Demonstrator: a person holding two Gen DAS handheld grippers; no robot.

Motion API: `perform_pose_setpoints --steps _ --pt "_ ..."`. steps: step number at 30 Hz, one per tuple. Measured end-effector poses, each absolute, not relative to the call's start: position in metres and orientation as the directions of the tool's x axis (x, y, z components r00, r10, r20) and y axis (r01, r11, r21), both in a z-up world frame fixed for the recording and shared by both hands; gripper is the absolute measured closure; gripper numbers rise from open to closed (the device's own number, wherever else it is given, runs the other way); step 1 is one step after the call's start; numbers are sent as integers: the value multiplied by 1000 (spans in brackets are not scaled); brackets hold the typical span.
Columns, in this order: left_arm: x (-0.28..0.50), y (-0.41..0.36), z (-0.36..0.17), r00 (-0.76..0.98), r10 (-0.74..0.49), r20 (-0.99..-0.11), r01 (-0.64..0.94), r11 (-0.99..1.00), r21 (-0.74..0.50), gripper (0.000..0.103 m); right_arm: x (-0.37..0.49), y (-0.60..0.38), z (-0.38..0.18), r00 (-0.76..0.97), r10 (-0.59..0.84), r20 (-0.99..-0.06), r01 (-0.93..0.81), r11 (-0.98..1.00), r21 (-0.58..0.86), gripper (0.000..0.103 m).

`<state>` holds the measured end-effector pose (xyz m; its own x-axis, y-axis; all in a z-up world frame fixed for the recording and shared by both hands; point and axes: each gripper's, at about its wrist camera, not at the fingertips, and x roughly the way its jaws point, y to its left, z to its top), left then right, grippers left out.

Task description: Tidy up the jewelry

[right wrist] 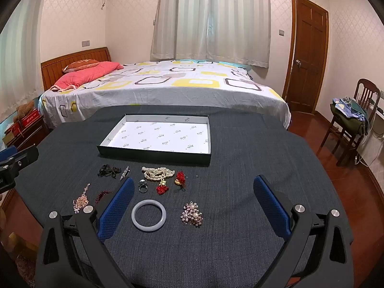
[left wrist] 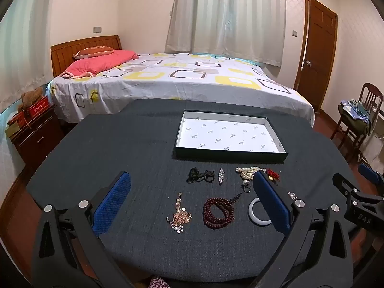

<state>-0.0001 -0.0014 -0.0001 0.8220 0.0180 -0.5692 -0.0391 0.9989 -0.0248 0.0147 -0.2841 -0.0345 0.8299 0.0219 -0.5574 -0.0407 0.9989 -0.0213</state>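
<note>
An empty shallow box [left wrist: 279, 154] [right wrist: 153, 154] with white printed lining sits on the dark cloth table. In front of it lie loose pieces: black lace item [left wrist: 200, 175] [right wrist: 109, 170], silver clip [left wrist: 221, 176], pearl strand [left wrist: 247, 171] [right wrist: 157, 173], red knot charms [right wrist: 180, 177], ring [right wrist: 143, 186], dark red bead bracelet [left wrist: 218, 212], pink crystal chain [left wrist: 179, 213] [right wrist: 81, 200], white bangle [right wrist: 148, 215] [left wrist: 254, 212], flower brooch [right wrist: 192, 214]. My left gripper [left wrist: 192, 200] hangs open above the beads. My right gripper [right wrist: 193, 199] is open above the bangle and brooch.
A bed [left wrist: 180, 81] stands just behind the table. A nightstand [left wrist: 33, 132] with boxes is at the left, a chair [right wrist: 352, 120] piled with clothes at the right, beside a wooden door [right wrist: 307, 55]. Red-brown floor lies right of the table.
</note>
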Motion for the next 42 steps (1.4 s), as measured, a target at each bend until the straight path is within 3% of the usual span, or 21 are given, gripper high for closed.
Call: perform_pose_setpoints --steps 42 --pt "1 5 -6 809 28 -587 -60 998 -35 4 14 -285 -32 831 21 -556 -40 999 -22 6"
